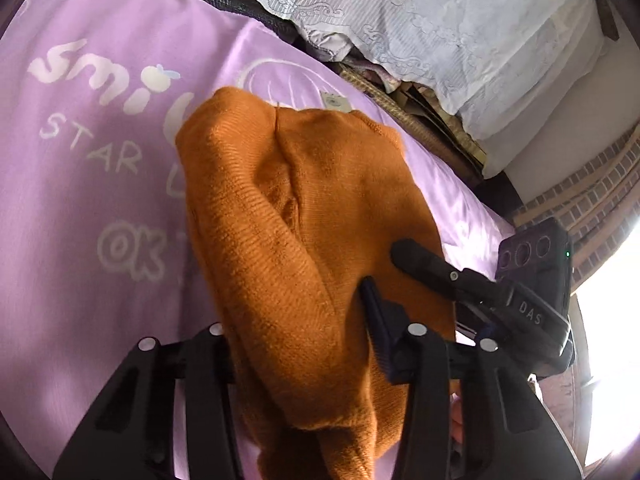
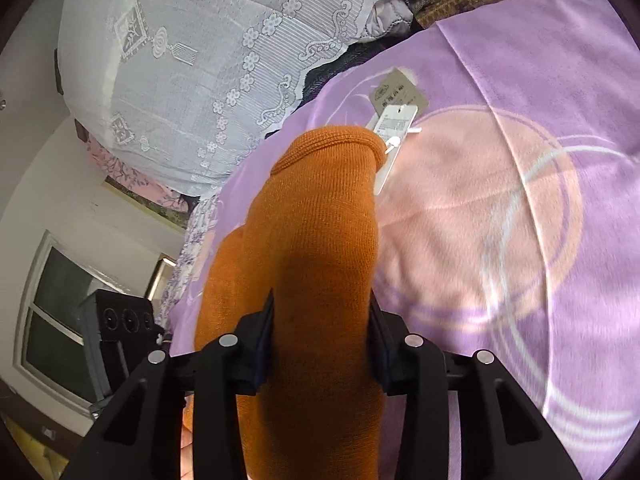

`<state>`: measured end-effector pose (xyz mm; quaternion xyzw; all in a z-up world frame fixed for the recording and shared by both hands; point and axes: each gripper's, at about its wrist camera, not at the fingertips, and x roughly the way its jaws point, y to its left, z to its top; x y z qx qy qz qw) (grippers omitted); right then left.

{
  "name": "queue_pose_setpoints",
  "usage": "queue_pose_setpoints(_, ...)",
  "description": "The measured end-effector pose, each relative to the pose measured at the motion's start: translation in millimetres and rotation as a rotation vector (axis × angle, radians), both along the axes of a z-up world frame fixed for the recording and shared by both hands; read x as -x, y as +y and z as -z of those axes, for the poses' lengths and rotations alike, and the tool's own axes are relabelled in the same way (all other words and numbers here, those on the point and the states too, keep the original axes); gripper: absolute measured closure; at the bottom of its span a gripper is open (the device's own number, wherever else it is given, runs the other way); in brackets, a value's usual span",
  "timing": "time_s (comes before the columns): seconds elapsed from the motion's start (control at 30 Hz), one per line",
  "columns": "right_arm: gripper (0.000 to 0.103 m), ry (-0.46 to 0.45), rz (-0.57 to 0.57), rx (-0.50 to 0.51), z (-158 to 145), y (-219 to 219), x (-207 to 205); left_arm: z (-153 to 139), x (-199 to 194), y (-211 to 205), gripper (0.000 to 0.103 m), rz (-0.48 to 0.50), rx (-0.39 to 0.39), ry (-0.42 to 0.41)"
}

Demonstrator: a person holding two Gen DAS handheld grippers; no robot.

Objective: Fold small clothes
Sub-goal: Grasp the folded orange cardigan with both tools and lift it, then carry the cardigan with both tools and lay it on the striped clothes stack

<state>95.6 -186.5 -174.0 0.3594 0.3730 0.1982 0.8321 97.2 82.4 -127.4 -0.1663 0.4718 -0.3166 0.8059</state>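
While both grippers tilt down toward the bed, each has orange knit bunched between its fingers.

Left wrist view: the left gripper (image 1: 298, 344) points down over the purple blanket (image 1: 80, 200). A thick fold of the orange garment (image 1: 304, 208) runs between its jaws, hides the left fingertip and lies against the right pad; pinching the fabric, as far as can be seen. The rest of the garment lies rumpled on the blanket ahead, near white lettering. Just right, the other gripper's black finger rests on the same cloth, with a dark camera block behind it. Beyond the blanket's far edge: a white lace cover (image 1: 440, 20) over piled bedding, then brick-patterned wall at far right.

Right wrist view: at far left a window (image 2: 60, 320) and the other gripper's dark camera block (image 2: 124, 320). White lace cover (image 2: 180, 80) above. Centre: the right gripper (image 2: 322, 320) has both pads pressed on a rolled column of the garment (image 2: 320, 220), pinching it; the roll reaches forward, its hemmed end just beside paper tags (image 2: 396, 116) lying on the blanket (image 2: 560, 120). A pale pink circle print sits right of the roll. A bit of a hand shows at the lower left edge.
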Motion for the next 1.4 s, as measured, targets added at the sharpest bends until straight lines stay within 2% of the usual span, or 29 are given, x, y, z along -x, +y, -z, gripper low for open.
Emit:
queue_pose_setpoints(0.07, 0.062, 0.011, -0.013, -0.01, -1.8, 1.2, 10.5, -0.4, 12.3, -0.1, 0.06, -0.001, -0.013, 0.004)
queue_pose_setpoints(0.17, 0.062, 0.039, -0.043, -0.026, 2.4, 2.1, 27.5, 5.5, 28.6, 4.6, 0.052, 0.002, -0.029, 0.028)
queue_pose_setpoints(0.23, 0.062, 0.047, -0.055, -0.021, 5.6, 2.8, 39.6, 13.8, 38.6, 7.2, 0.035, -0.001, -0.054, 0.054)
queue_pose_setpoints(0.27, 0.062, 0.048, -0.053, -0.018, 6.5, 1.9, 42.8, 16.9, 40.7, 7.4, 0.033, 0.005, -0.056, 0.064)
queue_pose_setpoints(0.4, 0.055, 0.078, -0.037, -0.026, 18.5, -0.2, 41.8, 19.5, 39.9, -0.2, 0.021, 0.031, -0.075, 0.045)
queue_pose_setpoints(0.47, 0.055, 0.061, -0.044, 0.005, 21.9, 4.1, 41.5, 18.6, 39.5, -6.5, 0.02, 0.032, -0.105, 0.013)
queue_pose_setpoints(0.5, 0.054, 0.056, -0.043, 0.023, 20.7, 6.6, 42.2, 17.2, 40.4, -9.4, 0.025, 0.029, -0.122, -0.012)
queue_pose_setpoints(0.53, 0.057, 0.046, -0.042, 0.044, 18.0, 9.7, 43.9, 15.1, 42.0, -10.5, 0.038, 0.025, -0.127, -0.03)
queue_pose_setpoints(0.57, 0.059, 0.032, -0.038, 0.056, 15.6, 11.8, 46.8, 11.6, 44.6, -9.7, 0.043, 0.027, -0.125, -0.046)
queue_pose_setpoints(0.63, 0.062, 0.006, -0.033, 0.049, 8.9, 13.4, 52.3, 2.3, 51.8, -4.3, 0.063, 0.007, -0.13, -0.089)
queue_pose_setpoints(0.67, 0.063, -0.011, -0.038, 0.045, 4.2, 15.1, 55.3, -1.8, 53.8, -1.4, 0.065, -0.001, -0.124, -0.097)
queue_pose_setpoints(0.97, 0.064, -0.204, -0.163, 0.019, -66.9, 62.6, 93.4, -70.3, 118.9, 48.1, 0.067, -0.114, -0.13, -0.285)
queue_pose_setpoints(1.07, 0.064, -0.25, -0.222, 0.002, -90.6, 85.8, 108.8, -94.7, 150.7, 69.6, 0.066, -0.182, -0.172, -0.353)
queue_pose_setpoints(1.27, 0.064, -0.296, -0.367, -0.074, -128.7, 150.1, 130.2, -137.3, 208.8, 118.2, 0.066, -0.317, -0.294, -0.431)
queue_pose_setpoints(1.4, 0.064, -0.347, -0.463, -0.1, -163.1, 200.7, 149.0, -165.6, 240.2, 153.1, 0.066, -0.391, -0.322, -0.459)
